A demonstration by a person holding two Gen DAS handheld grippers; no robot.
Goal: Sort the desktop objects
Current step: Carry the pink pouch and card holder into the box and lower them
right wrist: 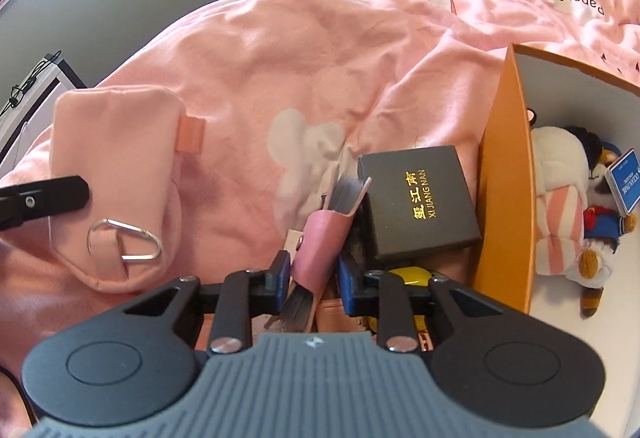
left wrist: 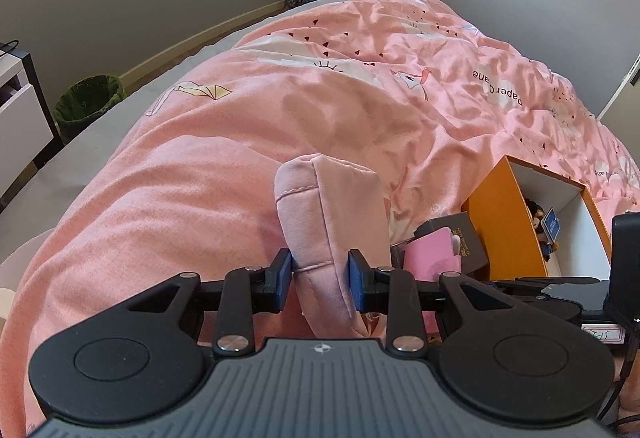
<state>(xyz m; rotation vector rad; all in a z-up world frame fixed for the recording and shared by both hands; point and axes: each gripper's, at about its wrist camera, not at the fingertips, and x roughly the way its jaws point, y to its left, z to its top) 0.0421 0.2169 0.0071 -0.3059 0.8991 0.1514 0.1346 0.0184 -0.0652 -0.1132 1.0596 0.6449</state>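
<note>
My left gripper (left wrist: 319,278) is shut on a pink fabric pouch (left wrist: 328,214) and holds it above the pink quilt; the pouch also shows at the left of the right wrist view (right wrist: 116,166), with a metal clip ring (right wrist: 128,240) on it. My right gripper (right wrist: 312,280) has its jaws around a pink card holder (right wrist: 318,250) stuffed with grey cards; a gap shows on the right side. A black box with gold lettering (right wrist: 420,198) lies just beyond it. An orange open box (right wrist: 504,174) at the right holds plush toys (right wrist: 568,198).
A pink printed quilt (left wrist: 240,142) covers the bed. A yellow object (right wrist: 412,274) lies under my right gripper. A green waste bin (left wrist: 90,104) and a white bedside cabinet (left wrist: 16,102) stand at the left by the grey wall.
</note>
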